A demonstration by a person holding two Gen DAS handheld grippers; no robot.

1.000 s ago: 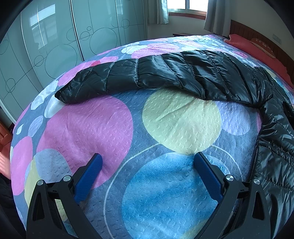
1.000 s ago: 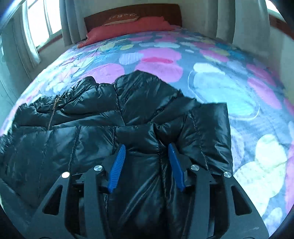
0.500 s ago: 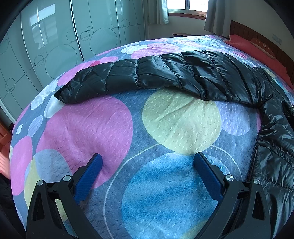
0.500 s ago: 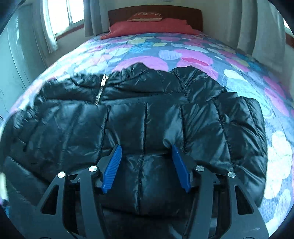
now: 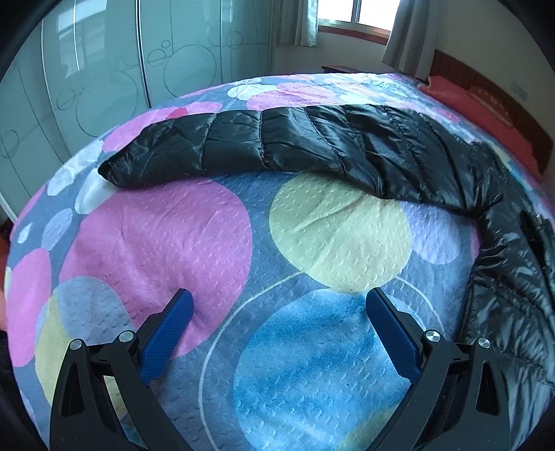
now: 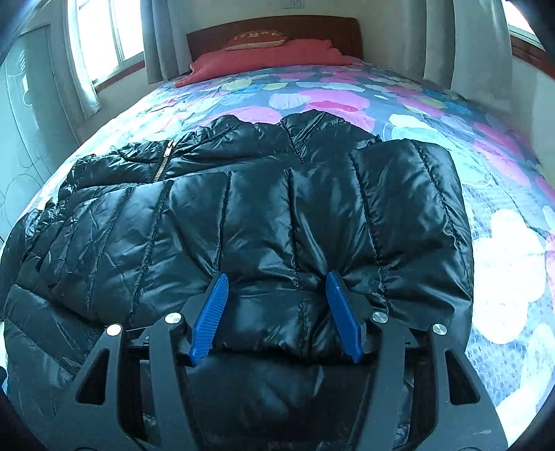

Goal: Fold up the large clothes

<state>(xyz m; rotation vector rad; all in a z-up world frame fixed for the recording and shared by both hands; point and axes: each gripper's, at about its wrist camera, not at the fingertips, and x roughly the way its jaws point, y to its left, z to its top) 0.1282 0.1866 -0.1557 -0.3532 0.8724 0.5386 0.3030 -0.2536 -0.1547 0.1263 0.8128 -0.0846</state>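
A black puffer jacket (image 6: 145, 222) lies flat on the bed, zipper (image 6: 163, 163) at upper left. One sleeve (image 6: 399, 208) is folded across the body, its cuff end bunched between the blue pads (image 6: 211, 312) of my right gripper (image 6: 275, 281), whose jaws stand partly apart and loose around the fabric. In the left wrist view the other sleeve (image 5: 295, 138) stretches out to the left over the bedspread, and the jacket's body (image 5: 513, 277) runs down the right edge. My left gripper (image 5: 279, 301) hovers wide open over bare bedspread, a good way short of that sleeve.
The bedspread (image 5: 156, 243) has large pink, yellow and blue circles. A red pillow (image 6: 270, 57) and a wooden headboard (image 6: 270, 27) are at the far end. Glass wardrobe doors (image 5: 86, 86) stand past the bed's left side. Curtained windows (image 6: 104, 41) flank the bed.
My right gripper carried the sleeve across the jacket's body and laid it there, and its jaws widened. The left gripper and the outstretched sleeve stayed where they were.
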